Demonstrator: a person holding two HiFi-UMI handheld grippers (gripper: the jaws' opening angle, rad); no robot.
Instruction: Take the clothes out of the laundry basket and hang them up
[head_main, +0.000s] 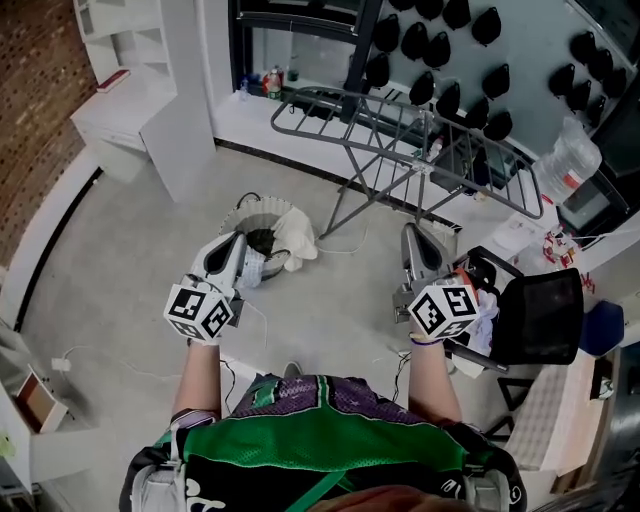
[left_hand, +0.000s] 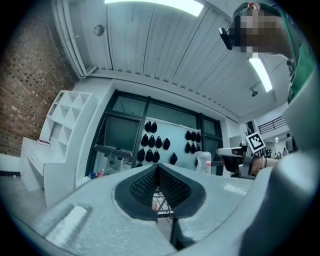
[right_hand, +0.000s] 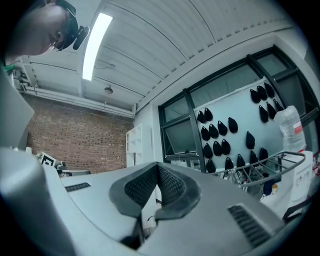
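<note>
Clothes (head_main: 296, 238) droop, soft and light by the look, over the basket (head_main: 247, 203) rim at eleven o'clock, rack (head_main: 400, 140) at one, while left tool (head_main: 237, 244) and right tool (head_main: 411, 234) hover pressed together, empty; a bunched fold of the white edge looks easiest to pinch.

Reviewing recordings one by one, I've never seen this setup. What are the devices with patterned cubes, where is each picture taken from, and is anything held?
No robot: a person holds a tool in each hand, the left gripper and the right gripper; the cubes belong to them. The head view looks down from the person's head. The other two views come from cameras on each gripper, looking along its fingers. On the floor stands a laundry basket with a white garment over its rim, a grey drying rack beyond it. Both grippers are shut and hold nothing.
</note>
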